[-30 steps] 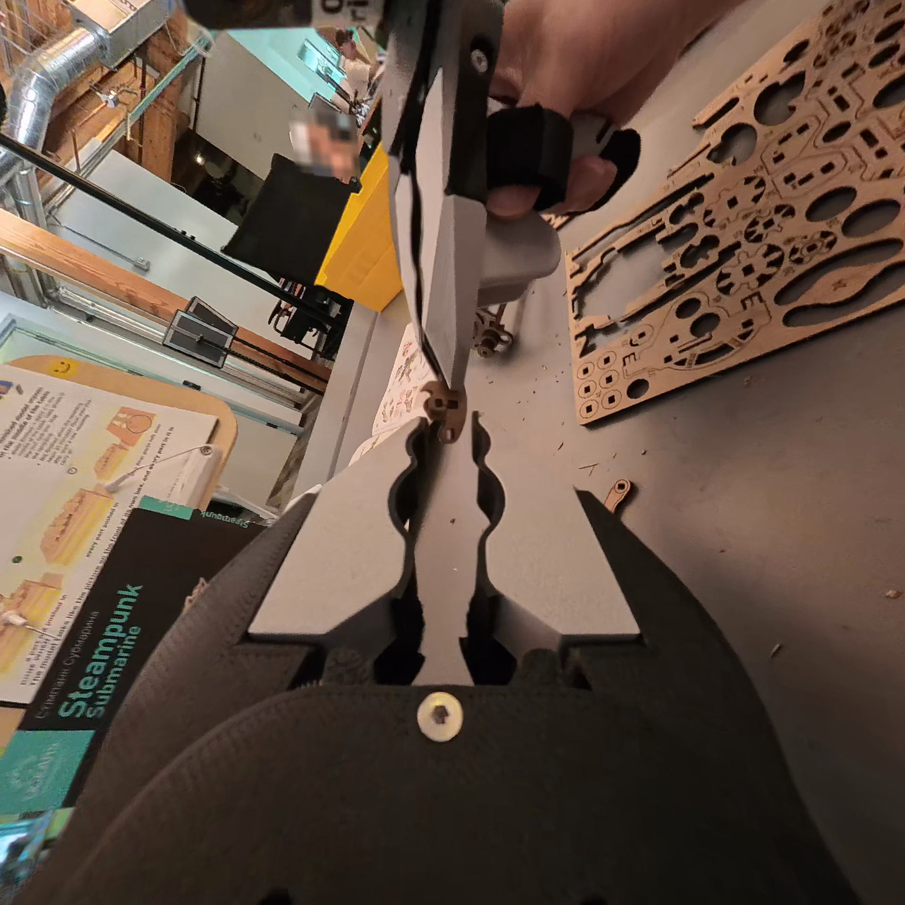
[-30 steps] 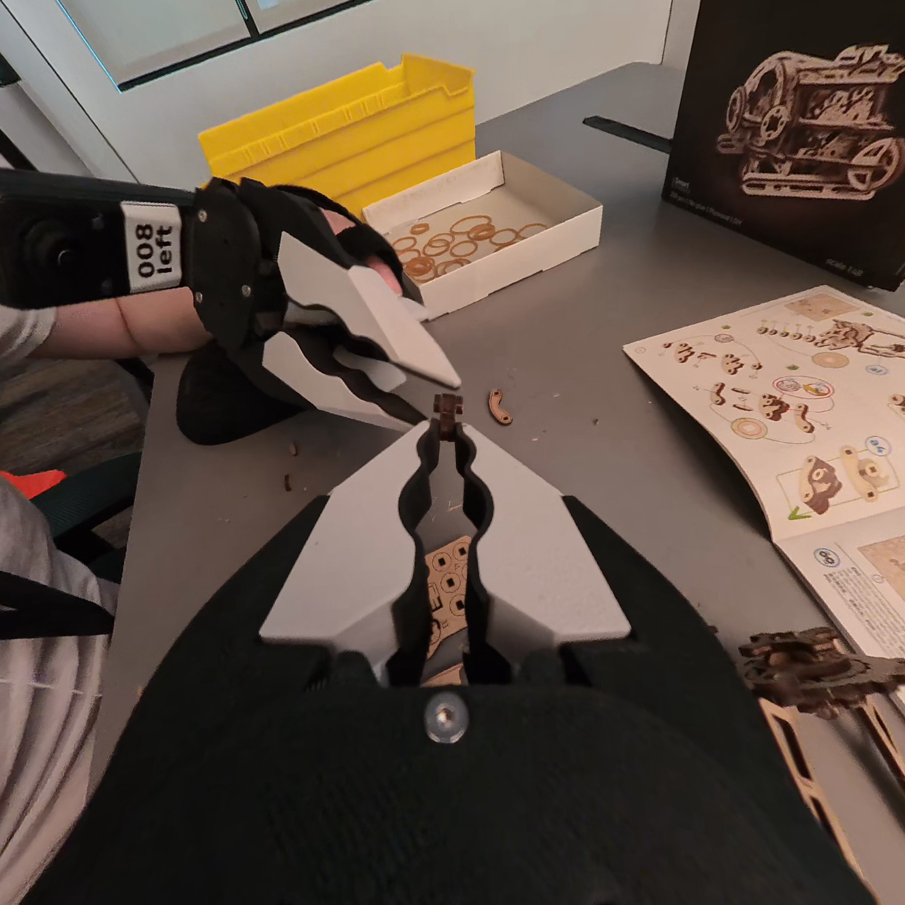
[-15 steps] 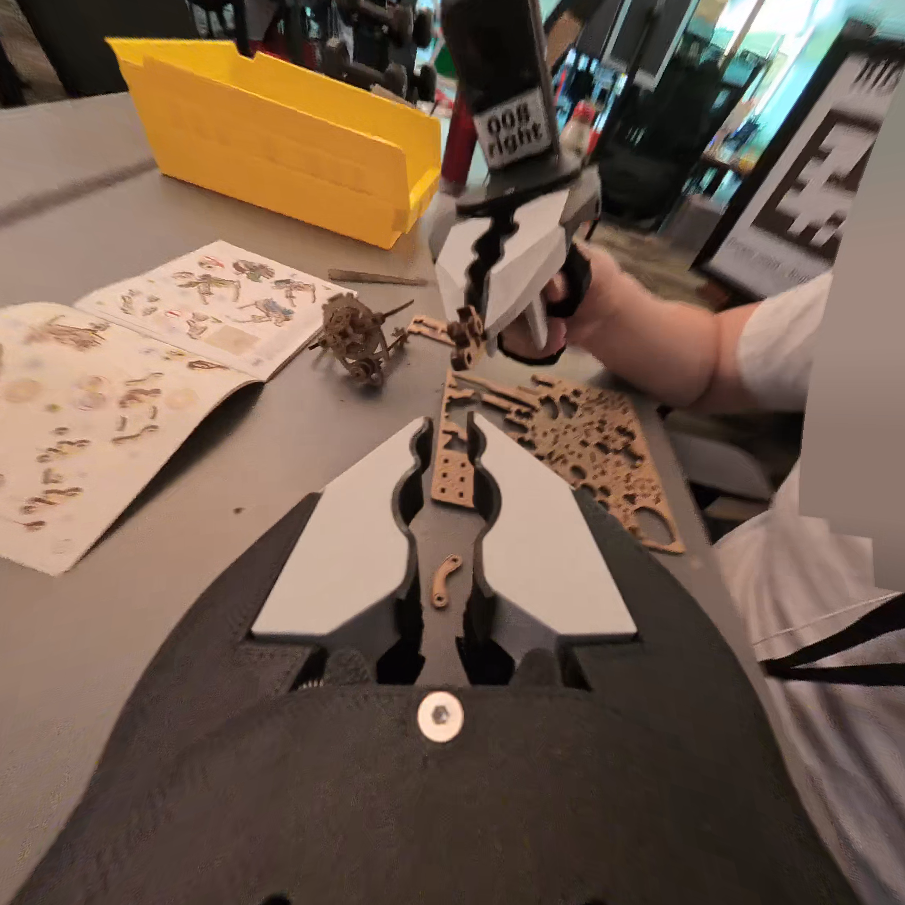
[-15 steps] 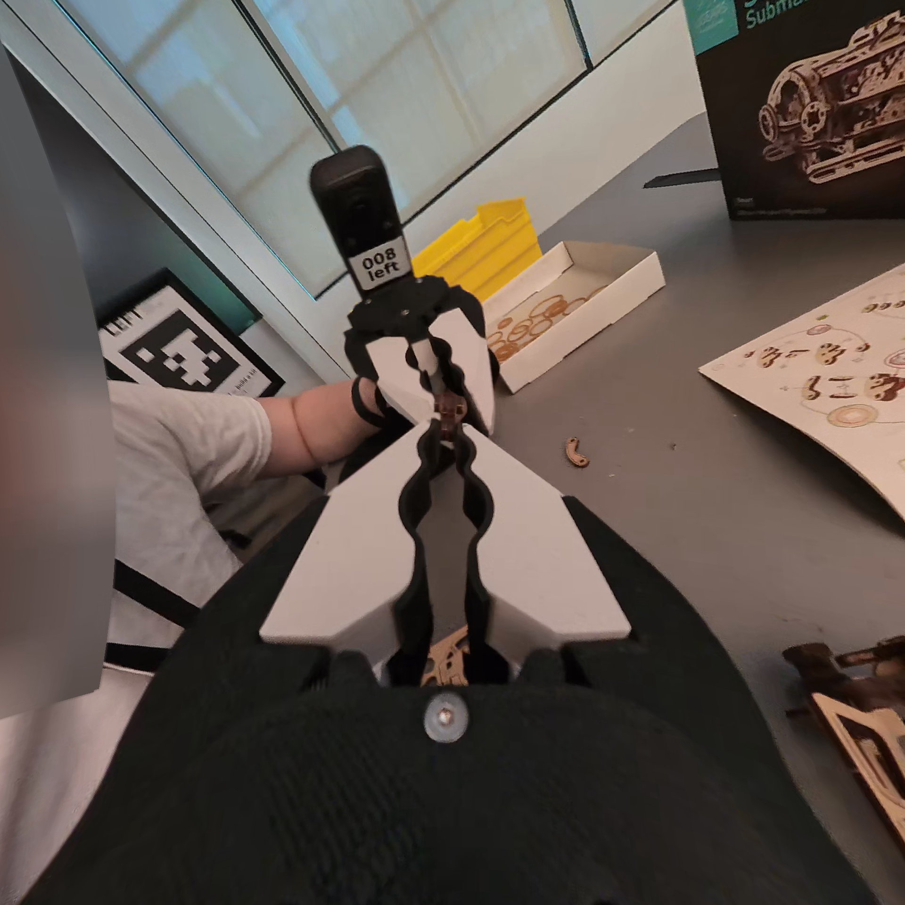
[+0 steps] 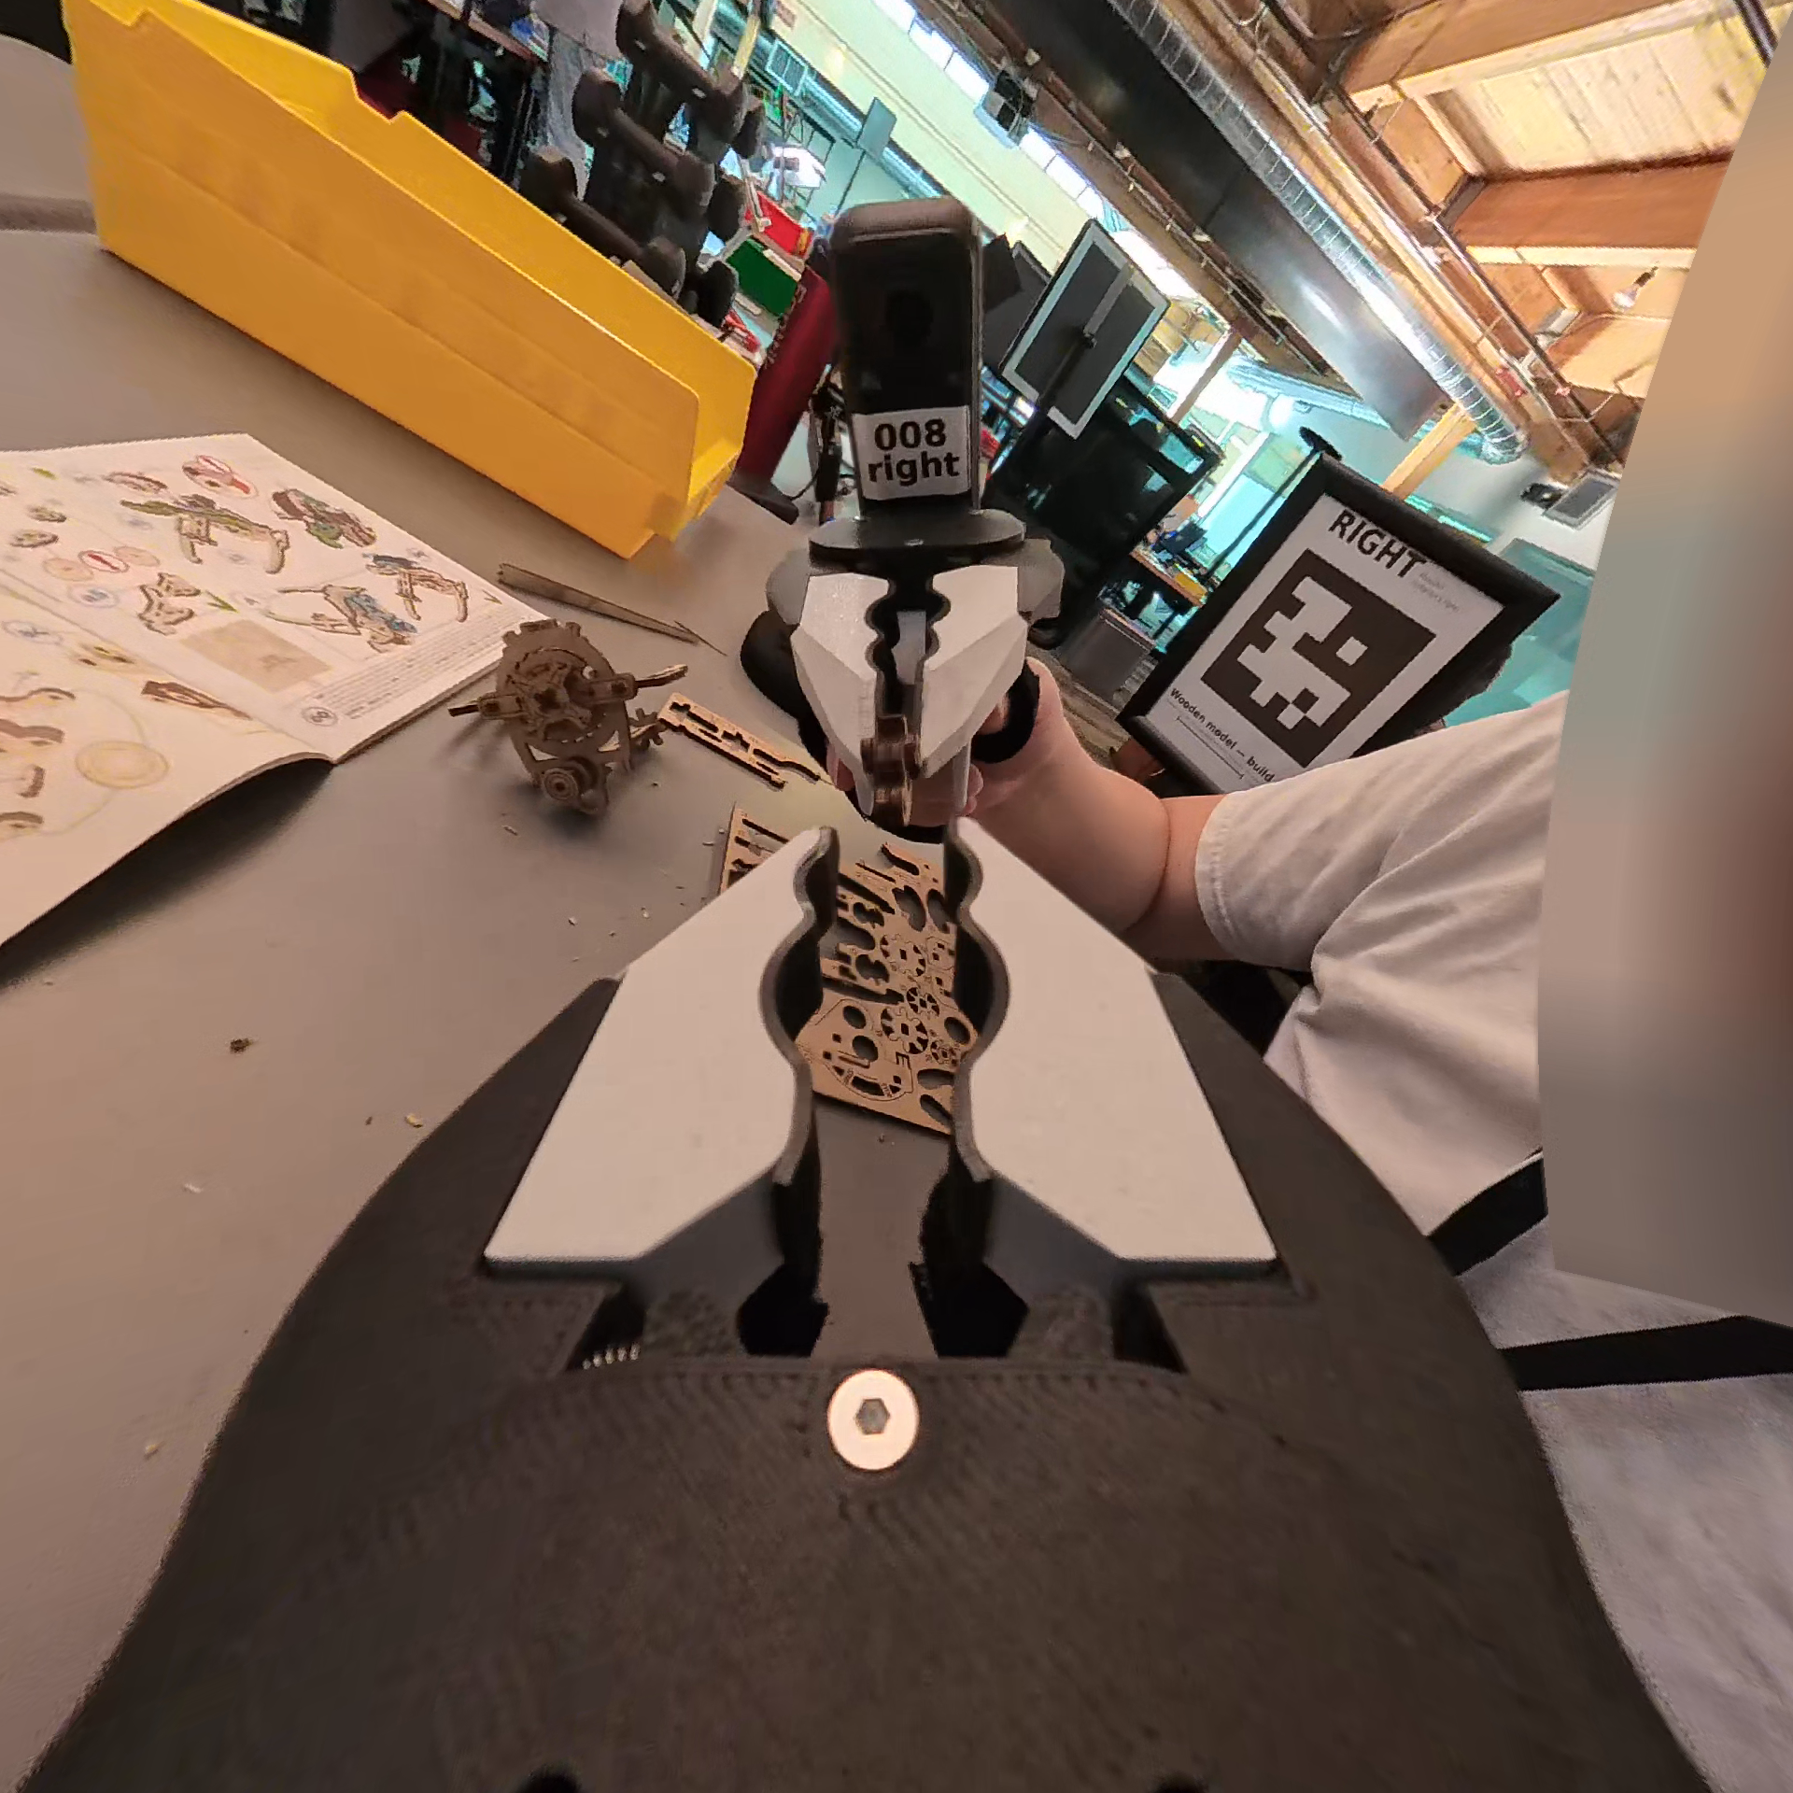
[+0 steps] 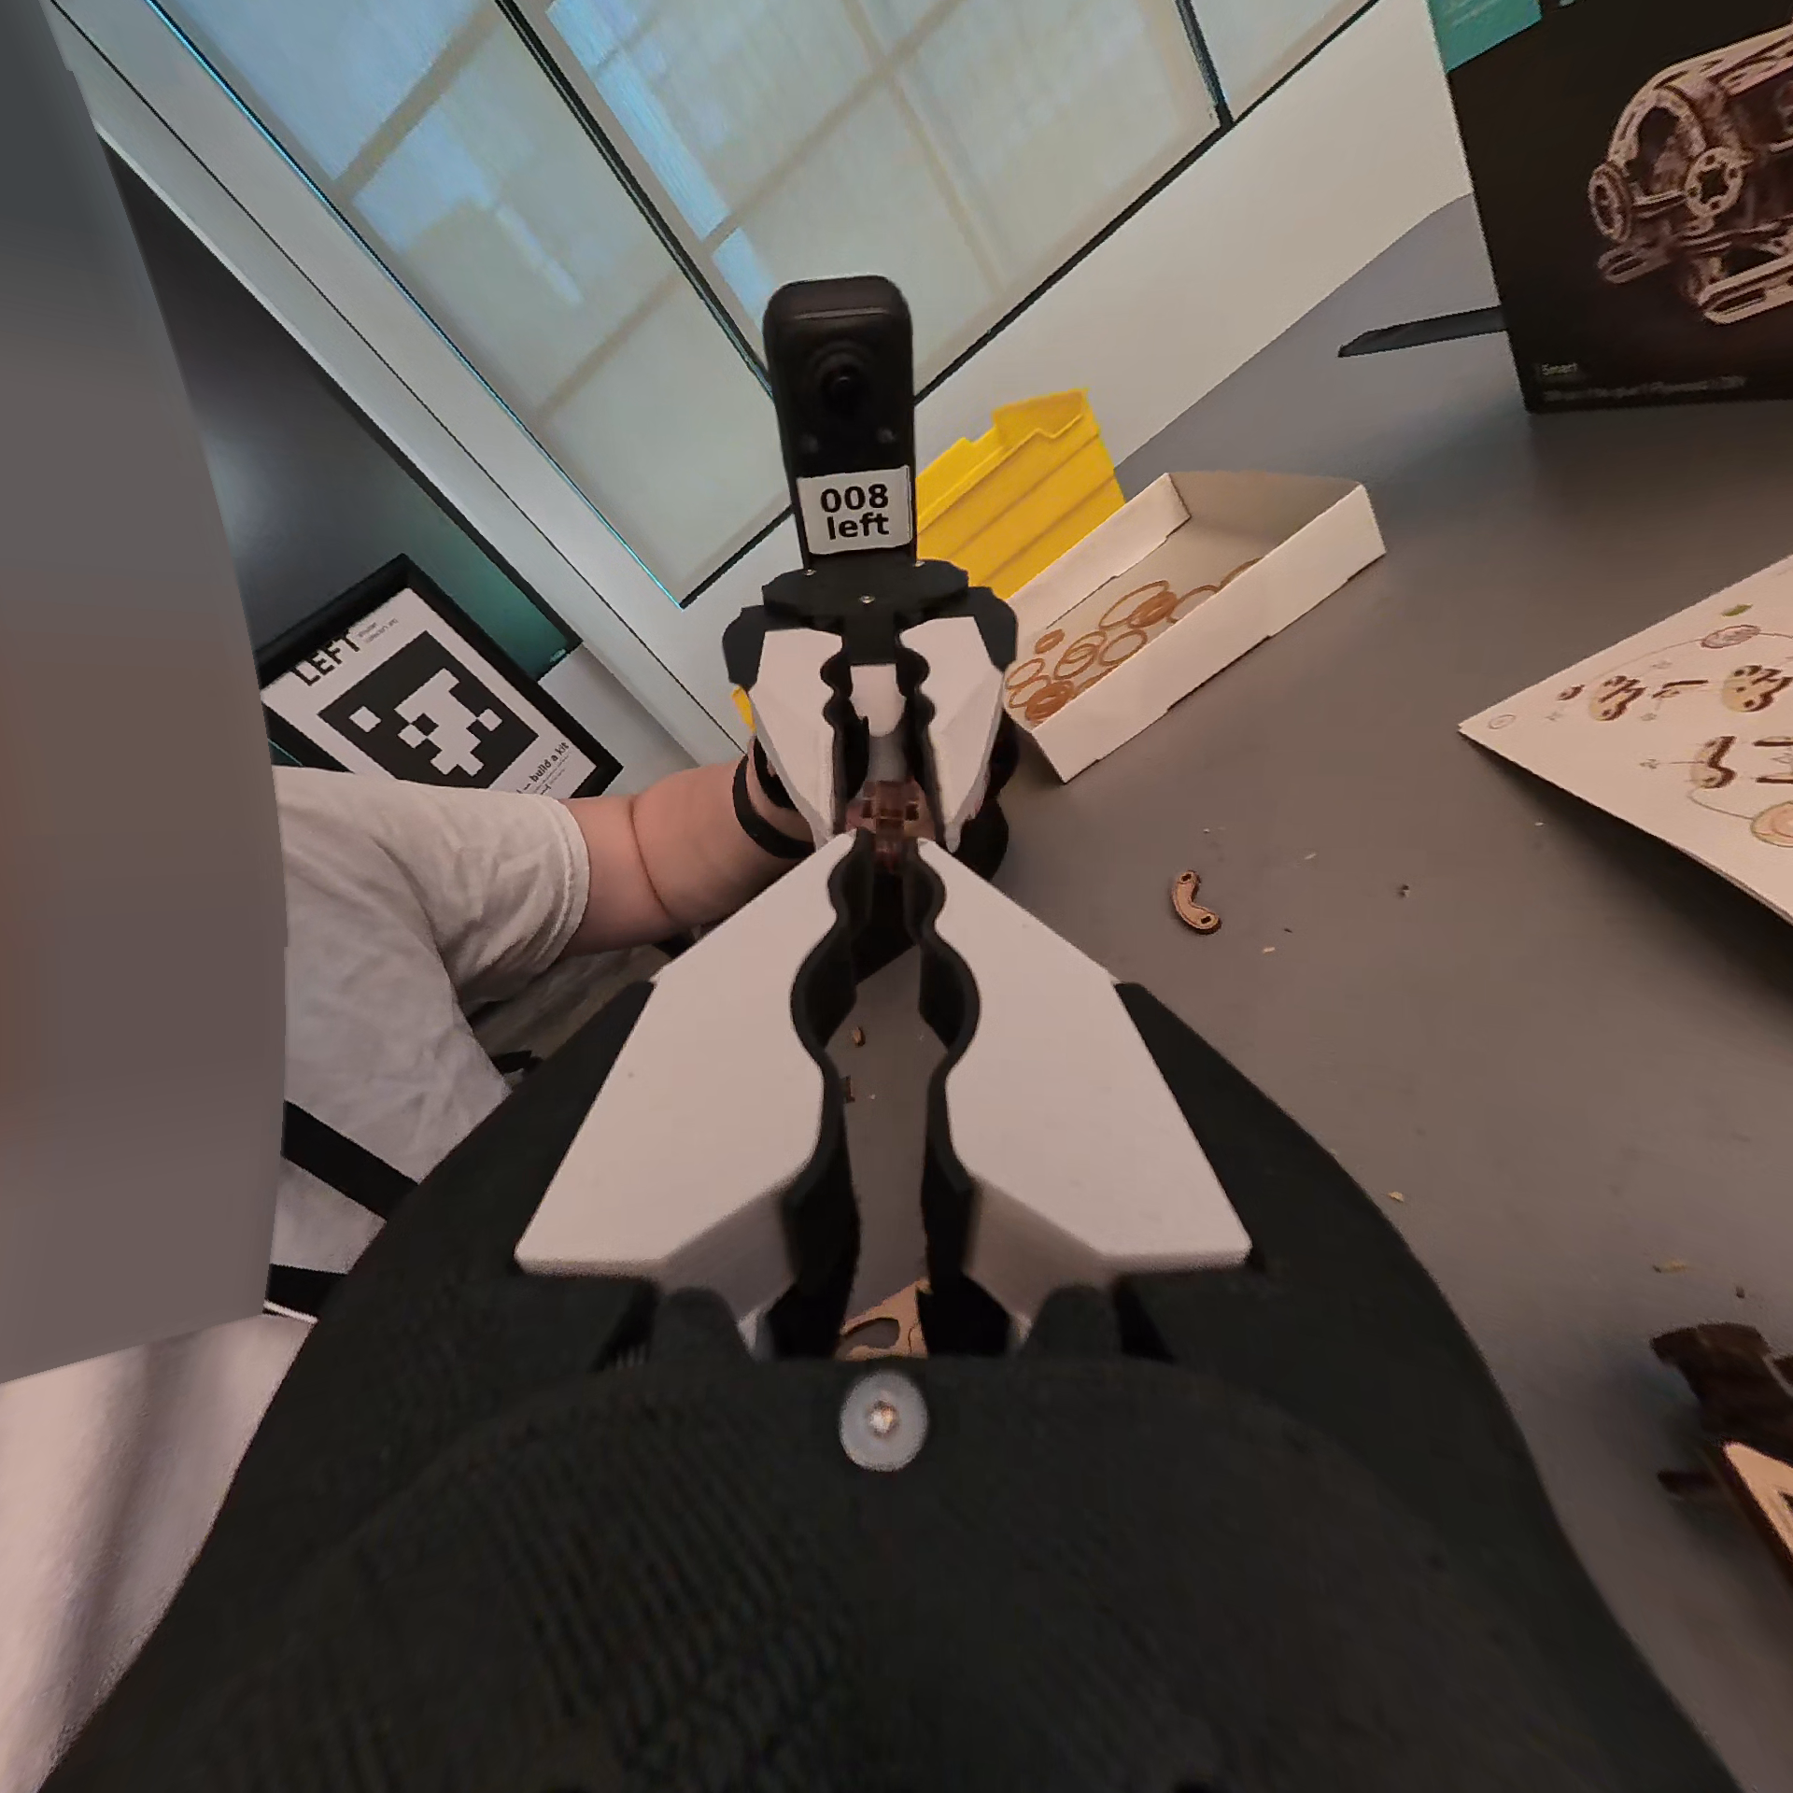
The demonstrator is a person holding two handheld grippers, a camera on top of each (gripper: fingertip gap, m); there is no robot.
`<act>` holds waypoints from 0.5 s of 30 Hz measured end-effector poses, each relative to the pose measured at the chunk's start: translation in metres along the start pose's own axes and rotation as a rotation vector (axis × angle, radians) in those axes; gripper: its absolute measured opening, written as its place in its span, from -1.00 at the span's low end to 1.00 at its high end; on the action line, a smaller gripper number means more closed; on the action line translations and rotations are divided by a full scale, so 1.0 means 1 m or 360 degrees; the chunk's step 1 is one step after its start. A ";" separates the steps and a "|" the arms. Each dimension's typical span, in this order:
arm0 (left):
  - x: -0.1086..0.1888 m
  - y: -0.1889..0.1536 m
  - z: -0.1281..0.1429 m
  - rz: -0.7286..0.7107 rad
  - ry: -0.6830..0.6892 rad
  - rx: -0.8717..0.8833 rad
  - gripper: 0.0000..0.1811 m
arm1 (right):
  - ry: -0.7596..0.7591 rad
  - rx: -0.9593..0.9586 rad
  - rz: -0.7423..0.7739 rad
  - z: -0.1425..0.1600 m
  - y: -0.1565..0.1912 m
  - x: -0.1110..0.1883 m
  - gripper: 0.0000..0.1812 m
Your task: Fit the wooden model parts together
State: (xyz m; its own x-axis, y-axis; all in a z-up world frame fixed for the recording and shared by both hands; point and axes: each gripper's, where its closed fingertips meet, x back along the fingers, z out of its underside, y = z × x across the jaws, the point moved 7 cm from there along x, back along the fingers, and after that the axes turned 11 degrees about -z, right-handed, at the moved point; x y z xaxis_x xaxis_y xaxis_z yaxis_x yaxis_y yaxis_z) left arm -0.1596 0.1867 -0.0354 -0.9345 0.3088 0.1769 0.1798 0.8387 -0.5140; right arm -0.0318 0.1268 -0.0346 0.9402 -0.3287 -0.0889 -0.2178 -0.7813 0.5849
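Right gripper [image 5: 888, 766]: its fingers are pinching a small wooden gear part [image 5: 891, 766] at the tips, and it is being held above the grey table [image 5: 291, 970] by a hand [image 5: 1019, 766].
Left gripper [image 5: 888, 844]: its fingers are standing spread with a clear gap between them, gripping nothing, and its tips are sitting just below the gear part (in the right wrist view the left gripper [image 6: 885, 844] is facing the camera tip to tip, with the part [image 6: 885, 842] between the two).
Cut-out wooden sheet [image 5: 888, 1019]: lying flat on the table directly beneath the gear part, showing through the left gripper's gap.
Part-built wooden assembly [image 5: 563, 708]: standing on the table to the left of the gear part.
Instruction booklet [image 5: 194, 621]: lying open, farther left of the gear part.
Yellow bin [image 5: 388, 262]: sitting behind the booklet, up-left of the gear part.
Loose curved piece [image 6: 1195, 902]: lying on the table just right of the gear part, in the right wrist view.
White tray [image 6: 1261, 582]: holding wooden rings, beyond that piece.
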 end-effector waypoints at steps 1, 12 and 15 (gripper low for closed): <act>0.000 -0.001 0.000 0.0001 -0.0007 -0.0013 -0.81 | 0.0002 0.0002 -0.0007 0.000 0.000 0.000 -0.98; 0.010 -0.021 -0.001 -0.0580 -0.0072 -0.1284 -0.61 | -0.0073 -0.0228 -0.0129 0.000 -0.001 0.000 -0.98; 0.004 -0.026 0.006 -0.0677 -0.0044 -0.1469 -0.69 | -0.0069 -0.0288 -0.0139 0.003 -0.003 -0.002 -0.98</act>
State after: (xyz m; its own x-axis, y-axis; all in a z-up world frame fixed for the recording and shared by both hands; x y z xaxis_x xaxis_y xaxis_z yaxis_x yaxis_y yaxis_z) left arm -0.1695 0.1635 -0.0266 -0.9809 -0.0969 0.1687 -0.0135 0.8990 0.4378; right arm -0.0338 0.1280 -0.0384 0.9405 -0.2894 -0.1781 -0.0817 -0.7011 0.7083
